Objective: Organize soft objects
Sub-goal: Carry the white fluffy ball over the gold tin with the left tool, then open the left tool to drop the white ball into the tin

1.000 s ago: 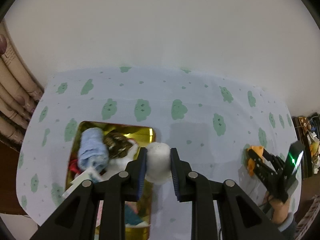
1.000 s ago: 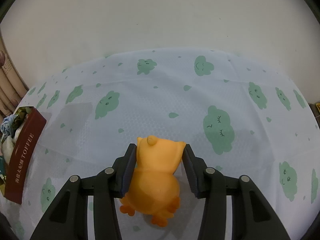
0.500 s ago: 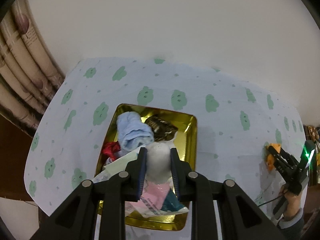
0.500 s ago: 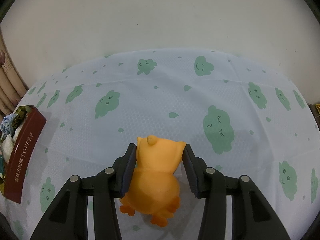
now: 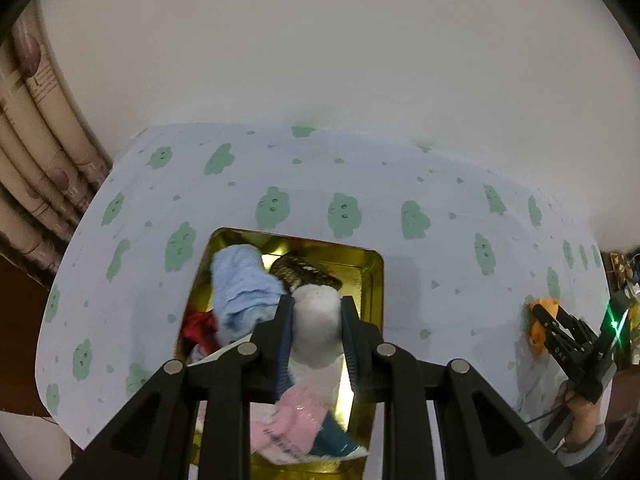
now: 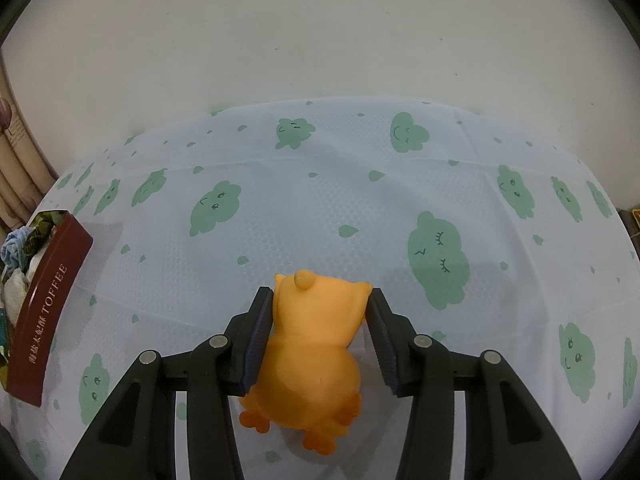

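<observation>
Hovering lower, left hand-held gripper (image 5: 316,312) carries white ball (image 5: 315,326) over tin (image 5: 372,276).

A plain off-white wall (image 6: 320,32) rises behind the far edge of the worktop (image 6: 320,200), which is spread with a pale blue cloth (image 5: 360,176) printed with green smiling clouds. At far left hang beige curtain folds (image 5: 36,128) with a dark motif. Cluttered shelving (image 5: 624,272) shows dimly at the right edge. Light is soft and even.
</observation>
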